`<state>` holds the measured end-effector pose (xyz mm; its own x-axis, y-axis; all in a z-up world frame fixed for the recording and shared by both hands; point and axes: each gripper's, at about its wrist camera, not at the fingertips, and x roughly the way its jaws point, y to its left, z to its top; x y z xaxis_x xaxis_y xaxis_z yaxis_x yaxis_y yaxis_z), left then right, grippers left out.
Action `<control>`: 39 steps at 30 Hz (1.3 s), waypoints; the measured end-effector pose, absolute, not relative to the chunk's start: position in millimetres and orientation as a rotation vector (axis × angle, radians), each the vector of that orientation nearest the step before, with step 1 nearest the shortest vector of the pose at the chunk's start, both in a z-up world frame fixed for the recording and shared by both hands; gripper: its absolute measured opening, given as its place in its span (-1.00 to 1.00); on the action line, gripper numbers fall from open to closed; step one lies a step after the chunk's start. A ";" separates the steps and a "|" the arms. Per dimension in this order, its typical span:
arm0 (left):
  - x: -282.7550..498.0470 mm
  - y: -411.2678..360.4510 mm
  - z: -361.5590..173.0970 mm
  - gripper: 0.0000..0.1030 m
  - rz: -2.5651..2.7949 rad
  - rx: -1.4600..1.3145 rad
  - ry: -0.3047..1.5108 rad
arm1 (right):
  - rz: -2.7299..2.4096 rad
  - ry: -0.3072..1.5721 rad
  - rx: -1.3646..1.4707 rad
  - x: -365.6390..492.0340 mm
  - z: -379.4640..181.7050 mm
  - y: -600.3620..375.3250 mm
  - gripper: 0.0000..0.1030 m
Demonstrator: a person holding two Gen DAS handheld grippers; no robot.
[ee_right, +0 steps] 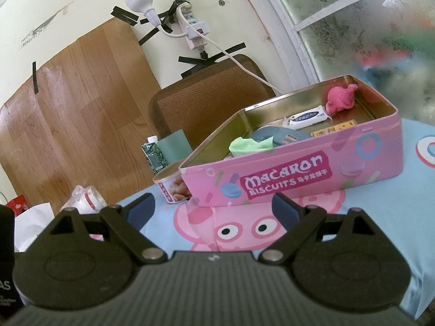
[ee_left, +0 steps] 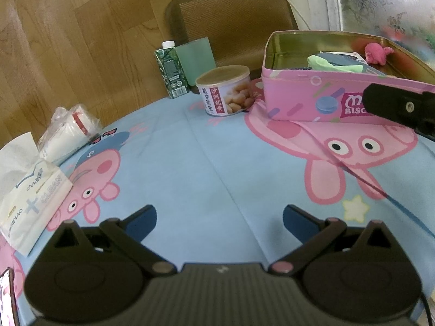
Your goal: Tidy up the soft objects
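A pink macaron biscuit tin [ee_right: 285,174] stands open on the blue Peppa Pig tablecloth [ee_left: 206,168]. Inside lie a pink plush toy [ee_right: 341,98], a green cloth [ee_right: 246,145], a white-and-blue packet [ee_right: 307,118] and other flat packs. The tin [ee_left: 304,95], the plush [ee_left: 376,53] and the green cloth [ee_left: 326,63] also show in the left wrist view. My left gripper [ee_left: 219,220] is open and empty above bare tablecloth. My right gripper [ee_right: 214,209] is open and empty just in front of the tin. Part of the right gripper [ee_left: 402,107] shows at the left view's right edge.
A peanut can [ee_left: 224,89], a green drink carton [ee_left: 171,70] and a green card stand left of the tin. A tissue pack [ee_left: 32,198] and bagged paper cups [ee_left: 68,133] lie at the left table edge. A brown chair [ee_left: 231,24] stands behind.
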<state>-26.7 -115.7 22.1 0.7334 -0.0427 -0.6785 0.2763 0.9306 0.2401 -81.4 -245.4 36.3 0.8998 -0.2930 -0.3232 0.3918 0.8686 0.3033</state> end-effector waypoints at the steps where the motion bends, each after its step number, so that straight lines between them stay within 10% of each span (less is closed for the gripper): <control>1: -26.6 -115.5 21.8 1.00 -0.180 0.340 0.730 | -0.363 0.273 0.373 -81.6 36.4 -246.0 0.84; 39: -28.4 -116.0 18.3 1.00 -0.184 0.347 0.734 | -0.366 0.272 0.374 -82.4 35.7 -246.5 0.84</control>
<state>-28.4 -116.0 18.3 0.7299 -0.0436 -0.6821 0.2837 0.9273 0.2443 -82.4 -246.5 35.7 0.8992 -0.2956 -0.3226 0.3942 0.8671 0.3044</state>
